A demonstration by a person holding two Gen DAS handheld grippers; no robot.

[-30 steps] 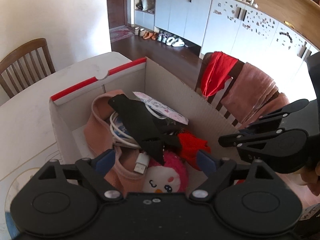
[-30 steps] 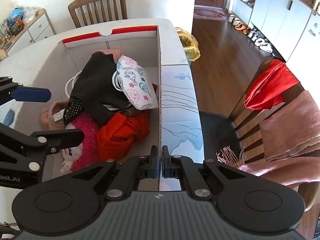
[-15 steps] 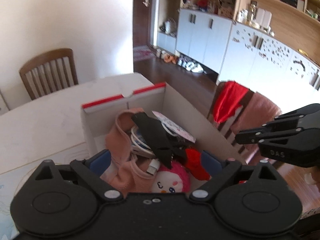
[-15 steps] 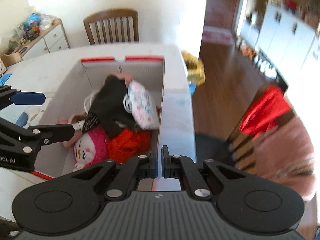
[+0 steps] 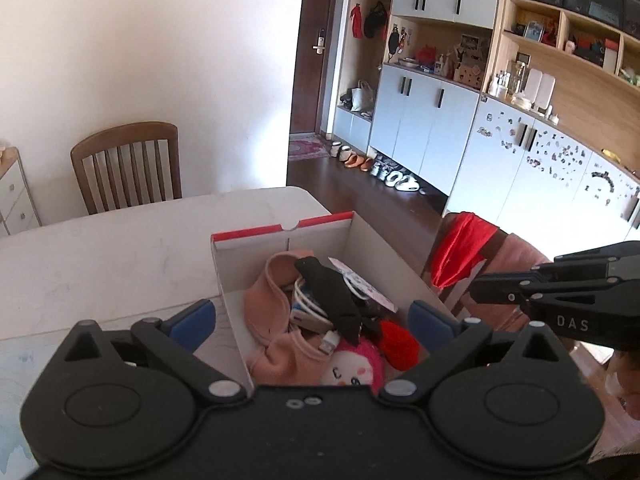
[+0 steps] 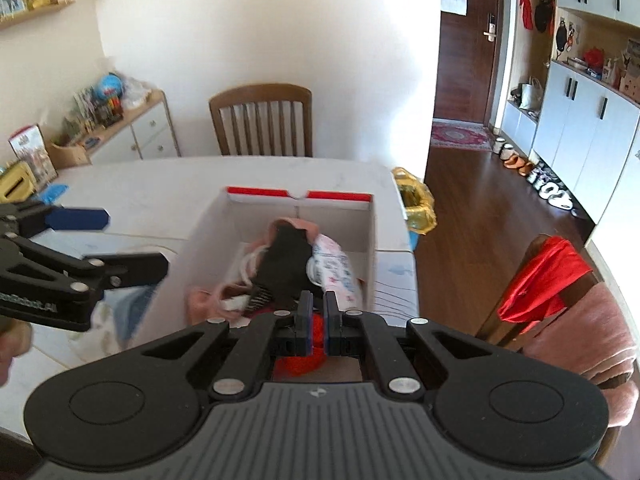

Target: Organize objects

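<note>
A white cardboard box with a red rim (image 5: 280, 232) (image 6: 296, 194) stands on the white table. It holds a black cloth (image 5: 332, 296) (image 6: 288, 268), a pink garment (image 5: 268, 300), a white cable (image 5: 308, 312), a patterned face mask (image 6: 334, 272), a red cloth (image 5: 398, 344) and a pink plush toy (image 5: 352, 368). My left gripper (image 5: 312, 318) is open and empty above the box's near end. My right gripper (image 6: 316, 320) is shut and empty, raised over the box's near edge.
A wooden chair (image 5: 128, 164) (image 6: 260, 120) stands at the table's far side. A chair draped with red and pink cloths (image 5: 464, 248) (image 6: 560, 292) stands right of the table. A yellow bag (image 6: 416, 204) hangs by the table's corner. A low cabinet (image 6: 112, 132) is at left.
Both grippers have pulled up and back from the box, so it looks smaller and farther. The left stays open, the right stays shut. The box contents have not moved.
</note>
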